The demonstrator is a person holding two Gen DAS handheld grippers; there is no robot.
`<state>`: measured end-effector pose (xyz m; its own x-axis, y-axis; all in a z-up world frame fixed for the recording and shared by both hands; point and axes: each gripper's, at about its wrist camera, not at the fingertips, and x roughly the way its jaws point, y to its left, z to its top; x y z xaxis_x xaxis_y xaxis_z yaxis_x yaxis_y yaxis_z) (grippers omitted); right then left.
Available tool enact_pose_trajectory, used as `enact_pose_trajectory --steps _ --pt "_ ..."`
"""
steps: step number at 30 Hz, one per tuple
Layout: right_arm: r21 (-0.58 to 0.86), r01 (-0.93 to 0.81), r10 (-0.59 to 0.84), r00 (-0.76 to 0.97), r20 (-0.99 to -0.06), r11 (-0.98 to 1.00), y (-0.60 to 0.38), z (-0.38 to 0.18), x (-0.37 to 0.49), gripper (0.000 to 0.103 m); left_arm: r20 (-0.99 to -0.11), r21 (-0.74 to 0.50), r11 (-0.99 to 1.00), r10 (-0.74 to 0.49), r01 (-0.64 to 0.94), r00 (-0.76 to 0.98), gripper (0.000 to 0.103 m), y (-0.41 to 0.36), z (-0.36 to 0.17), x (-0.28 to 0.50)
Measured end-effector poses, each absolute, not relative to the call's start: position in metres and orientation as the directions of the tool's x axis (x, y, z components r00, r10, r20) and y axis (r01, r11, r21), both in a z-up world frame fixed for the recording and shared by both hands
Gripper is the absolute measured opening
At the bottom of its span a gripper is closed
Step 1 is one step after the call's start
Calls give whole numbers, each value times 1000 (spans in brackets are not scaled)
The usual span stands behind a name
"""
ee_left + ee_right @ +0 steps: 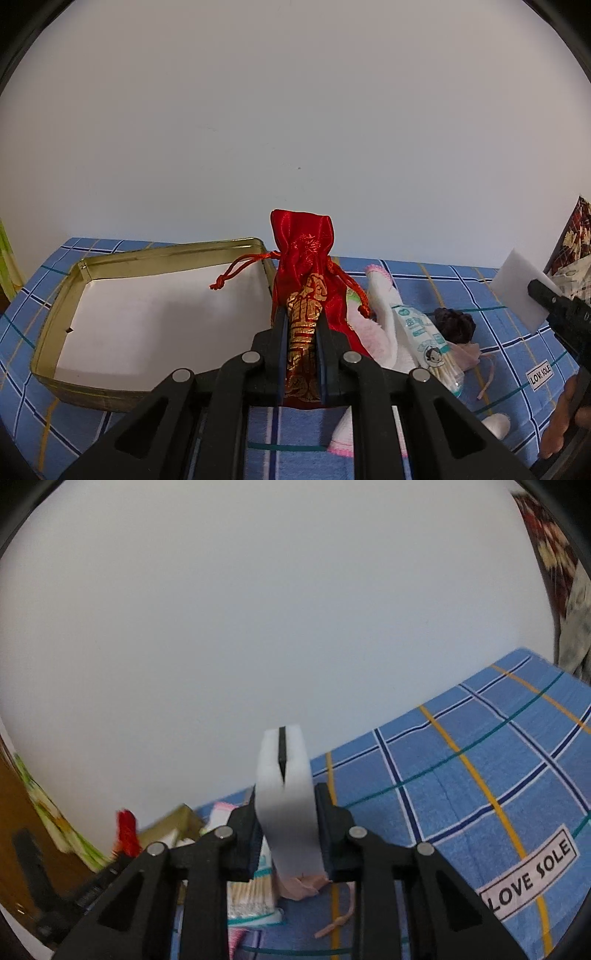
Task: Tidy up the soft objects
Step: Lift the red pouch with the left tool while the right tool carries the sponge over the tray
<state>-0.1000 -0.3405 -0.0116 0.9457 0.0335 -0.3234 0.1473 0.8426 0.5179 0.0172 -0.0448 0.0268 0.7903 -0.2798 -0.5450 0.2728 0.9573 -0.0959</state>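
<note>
The left tongs (302, 332) were clenched on a red pouch (308, 273) with gold print, which was held upright between the pads so that its gathered mouth stood above the fingertips. Probably it was gripped this way to be carried to the gold tin (59, 325), which was seen just to the left of these tongs, open and with a white bottom. To the right of them a white towel (384, 314), a packet of cotton swabs (432, 347) and a dark hair tie (454, 325) were left on the blue checked cloth (480, 291), not yet sorted.

The right tongs (286, 834) were closed on a white sponge (286, 794), squeezed a little at its lower part and standing up past the fingertips. Below these tongs a pink small bag (303, 882) was lying on the cloth, and far to the left the red pouch was seen, blurred.
</note>
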Motion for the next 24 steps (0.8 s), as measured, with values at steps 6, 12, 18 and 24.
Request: enact_pose_trajectory --steps 6,12,18,24 --pt "437 173 -31 949 -313 883 -292 -3 -102 26 -537 -64 964 -250 257 806 14 -23 26 17" --pt "284 148 -67 959 -274 947 -219 16 -100 26 -522 -60 977 -204 203 828 14 15 31 25" --pt "250 48 21 963 -269 967 -153 16 -74 26 -513 -72 984 -175 161 840 14 49 34 31" --pt "234 -9 77 956 -283 972 -99 12 -40 26 -525 -62 993 -117 99 843 14 75 32 39"
